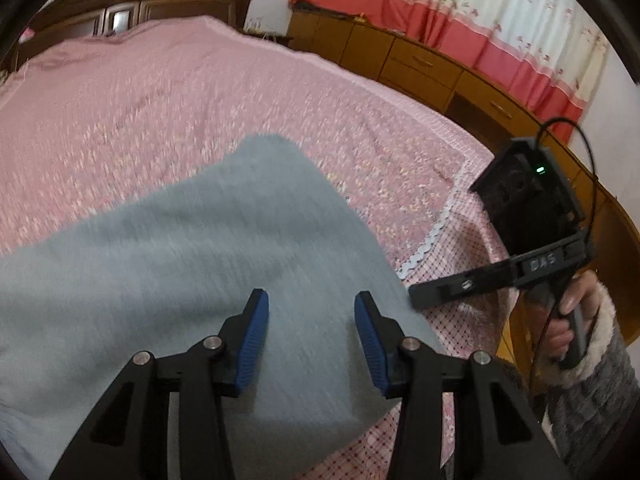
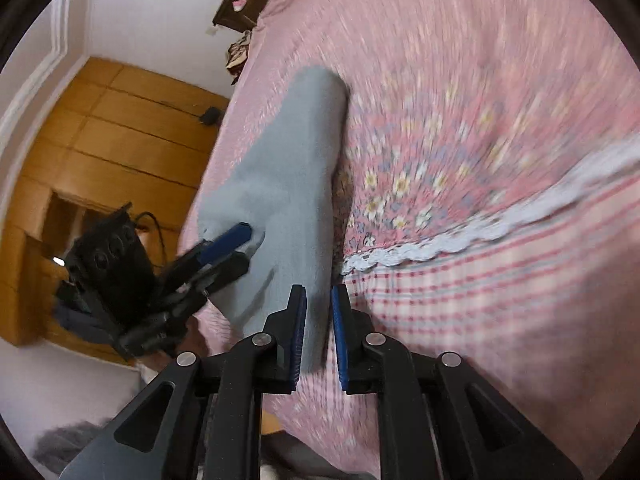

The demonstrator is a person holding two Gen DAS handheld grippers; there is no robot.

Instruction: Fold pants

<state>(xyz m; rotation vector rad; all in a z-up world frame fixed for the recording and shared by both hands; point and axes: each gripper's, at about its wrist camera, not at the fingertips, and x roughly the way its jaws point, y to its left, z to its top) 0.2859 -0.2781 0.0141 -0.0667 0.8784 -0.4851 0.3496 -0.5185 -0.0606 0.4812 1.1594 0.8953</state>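
A: Where are the grey pants (image 2: 288, 184) seen?
B: On the bed (image 2: 460, 80), long axis running away from its near edge.
A: Grippers?
B: Left hand-held gripper (image 1: 311, 334) is spread; right hand-held gripper (image 2: 319, 330) is parted narrowly. "DAS" is read.

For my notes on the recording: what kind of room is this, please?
Most likely a home bedroom. A large bed with a pink floral bedspread fills the view, with a dark wooden headboard behind it. Low wooden cabinets stand under a red-and-cream curtain.
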